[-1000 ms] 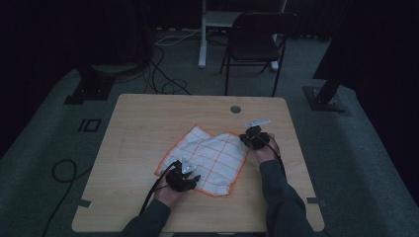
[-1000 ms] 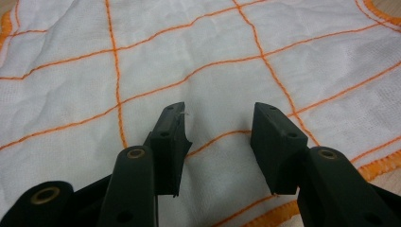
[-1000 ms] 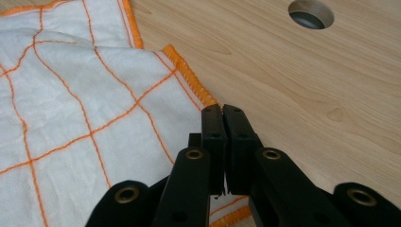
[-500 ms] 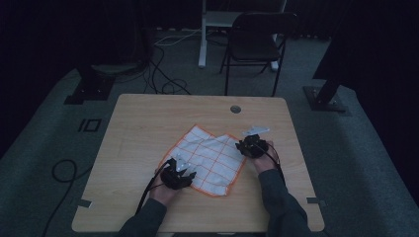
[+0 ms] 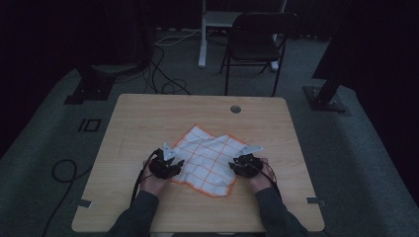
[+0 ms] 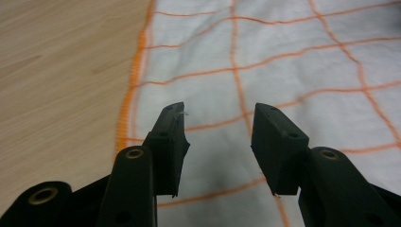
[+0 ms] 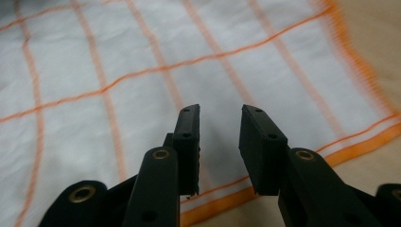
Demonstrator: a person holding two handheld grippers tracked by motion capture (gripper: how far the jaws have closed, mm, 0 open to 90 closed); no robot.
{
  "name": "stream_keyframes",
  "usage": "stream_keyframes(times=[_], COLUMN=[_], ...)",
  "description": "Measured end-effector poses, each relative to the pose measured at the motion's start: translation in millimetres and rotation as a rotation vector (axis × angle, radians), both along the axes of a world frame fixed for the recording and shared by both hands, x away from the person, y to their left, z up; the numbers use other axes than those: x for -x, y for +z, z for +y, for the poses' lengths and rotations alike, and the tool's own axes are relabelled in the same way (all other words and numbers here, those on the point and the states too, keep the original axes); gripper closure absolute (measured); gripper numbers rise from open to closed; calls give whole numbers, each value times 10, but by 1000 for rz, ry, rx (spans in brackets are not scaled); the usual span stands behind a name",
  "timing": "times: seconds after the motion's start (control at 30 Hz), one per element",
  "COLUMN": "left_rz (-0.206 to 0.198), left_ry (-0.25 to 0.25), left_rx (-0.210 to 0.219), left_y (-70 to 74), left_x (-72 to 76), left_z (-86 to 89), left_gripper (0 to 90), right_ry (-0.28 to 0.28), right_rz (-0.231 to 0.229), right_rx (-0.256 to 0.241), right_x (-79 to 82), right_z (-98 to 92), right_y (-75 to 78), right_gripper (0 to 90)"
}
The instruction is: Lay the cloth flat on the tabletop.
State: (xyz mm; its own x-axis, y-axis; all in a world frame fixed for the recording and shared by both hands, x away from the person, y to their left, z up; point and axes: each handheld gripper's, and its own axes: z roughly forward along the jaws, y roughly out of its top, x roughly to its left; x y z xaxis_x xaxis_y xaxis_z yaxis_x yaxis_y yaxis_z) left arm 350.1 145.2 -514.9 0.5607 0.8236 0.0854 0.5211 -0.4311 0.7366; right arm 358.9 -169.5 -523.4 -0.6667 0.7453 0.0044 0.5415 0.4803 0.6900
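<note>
A white cloth (image 5: 207,158) with an orange grid and orange hem lies partly folded in the middle of the wooden table (image 5: 148,123). My left gripper (image 5: 170,163) rests over the cloth's left edge, jaws open, with the cloth (image 6: 293,71) spread beneath them and the hem (image 6: 126,104) just to their left. My right gripper (image 5: 240,165) sits over the cloth's right side near its lower corner, jaws open a smaller way above the cloth (image 7: 118,71) and its hem (image 7: 359,137). Nothing is held between either pair of jaws.
A round cable hole (image 5: 235,109) sits near the table's far edge. A dark chair (image 5: 257,44) and a white stand (image 5: 207,29) are beyond the table. Cables (image 5: 59,173) lie on the floor at the left.
Both grippers have moved toward the near side of the cloth, the right one down from the cloth's far right corner, the left one slightly inward onto the left edge.
</note>
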Motion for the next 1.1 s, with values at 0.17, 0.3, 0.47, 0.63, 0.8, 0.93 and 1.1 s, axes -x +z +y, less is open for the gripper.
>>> stream_keyframes(times=[0.17,0.3,0.47,0.63,0.8,0.93,1.1], left_rz=[9,11,35,49,62,73,68], left_ry=[28,48,71,77,76,61,49], left_rx=[2,3,3,-4,-13,-31,-23], left_y=[5,4,-19,-74,-118,-149,-196], left_x=[-138,-256,-385,-440,-460,-438,-352], left_z=[42,60,76,58,48,47,46], left_gripper=[566,574,581,584,587,602,620], right_ry=[10,5,19,13,-4,-31,-64], right_rz=[23,28,21,30,27,25,24], right_rx=[11,12,46,43,50,56,53], right_x=[119,160,204,219,198,152,74], right_z=[27,2,-6,-72,-129,-199,-281], right_y=[-84,-101,-91,-87,-86,-84,-88], right_gripper=[658,659,674,686,688,686,675])
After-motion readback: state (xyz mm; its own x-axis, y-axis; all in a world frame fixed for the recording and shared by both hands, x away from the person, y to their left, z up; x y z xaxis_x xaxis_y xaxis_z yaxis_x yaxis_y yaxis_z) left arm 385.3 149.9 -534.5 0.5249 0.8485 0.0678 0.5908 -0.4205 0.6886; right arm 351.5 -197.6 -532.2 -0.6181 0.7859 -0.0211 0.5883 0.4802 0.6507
